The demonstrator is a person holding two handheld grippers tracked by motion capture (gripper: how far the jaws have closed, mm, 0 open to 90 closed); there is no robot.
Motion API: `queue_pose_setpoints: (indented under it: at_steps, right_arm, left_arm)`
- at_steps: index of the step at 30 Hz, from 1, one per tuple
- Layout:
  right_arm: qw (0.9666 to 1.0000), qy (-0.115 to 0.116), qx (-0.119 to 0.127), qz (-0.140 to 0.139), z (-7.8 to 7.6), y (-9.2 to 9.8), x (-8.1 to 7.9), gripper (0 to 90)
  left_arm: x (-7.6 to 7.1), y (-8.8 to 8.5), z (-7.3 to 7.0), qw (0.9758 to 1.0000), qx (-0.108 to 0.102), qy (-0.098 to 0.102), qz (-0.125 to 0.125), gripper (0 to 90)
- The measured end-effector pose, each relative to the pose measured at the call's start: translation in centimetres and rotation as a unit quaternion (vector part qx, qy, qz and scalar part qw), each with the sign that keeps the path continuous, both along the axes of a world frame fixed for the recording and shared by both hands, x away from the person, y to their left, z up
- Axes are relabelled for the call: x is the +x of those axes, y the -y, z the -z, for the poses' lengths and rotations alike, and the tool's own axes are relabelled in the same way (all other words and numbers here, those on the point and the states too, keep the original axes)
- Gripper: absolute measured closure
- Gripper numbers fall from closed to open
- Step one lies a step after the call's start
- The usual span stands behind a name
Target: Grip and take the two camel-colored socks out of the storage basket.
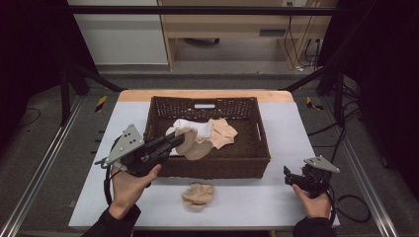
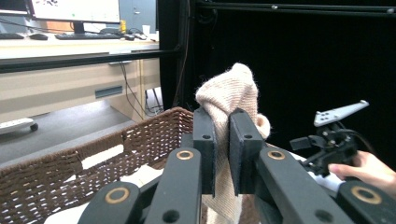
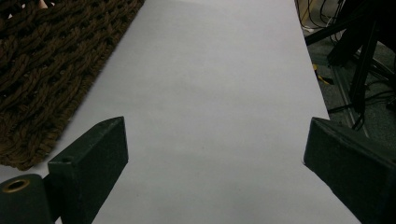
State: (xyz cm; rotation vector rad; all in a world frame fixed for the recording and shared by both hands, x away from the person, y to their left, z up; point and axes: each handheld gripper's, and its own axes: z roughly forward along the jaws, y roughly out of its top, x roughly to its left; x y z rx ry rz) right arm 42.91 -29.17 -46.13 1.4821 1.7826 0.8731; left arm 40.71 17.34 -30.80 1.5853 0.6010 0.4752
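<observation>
Sock (image 2: 229, 93) hangs lengthwise downward from left gripper (image 2: 222, 140) jaws.

The basket (image 1: 212, 163) is rough brown wicker. The socks (image 1: 197, 193) are soft knit cloth. The worktop (image 1: 286, 133) looks smooth, matt white.

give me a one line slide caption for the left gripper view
Left gripper clamps a beige sock above the brown wicker basket, the right gripper held farther off.

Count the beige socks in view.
3: one sock clamped in the left gripper over the basket, one lying inside, one on the table; others may be hidden.
</observation>
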Motion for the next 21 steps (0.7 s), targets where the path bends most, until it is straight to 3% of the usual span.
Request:
queue_pose_setpoints:
  at_steps: [11, 21]
  right_arm:
    - [1.0, 0.0, 0.0, -0.001, 0.0, 0.0, -0.1, 6.6]
    - [1.0, -0.001, -0.004, -0.002, 0.1, 0.0, 0.0, 6.6]
  left_arm:
    - [-1.7, 0.2, 3.1, 0.9986, 0.037, -0.034, 0.019, 82.2]
    - [-1.8, 1.1, 7.8, 0.9926, 0.076, -0.091, 0.029, 82.1]
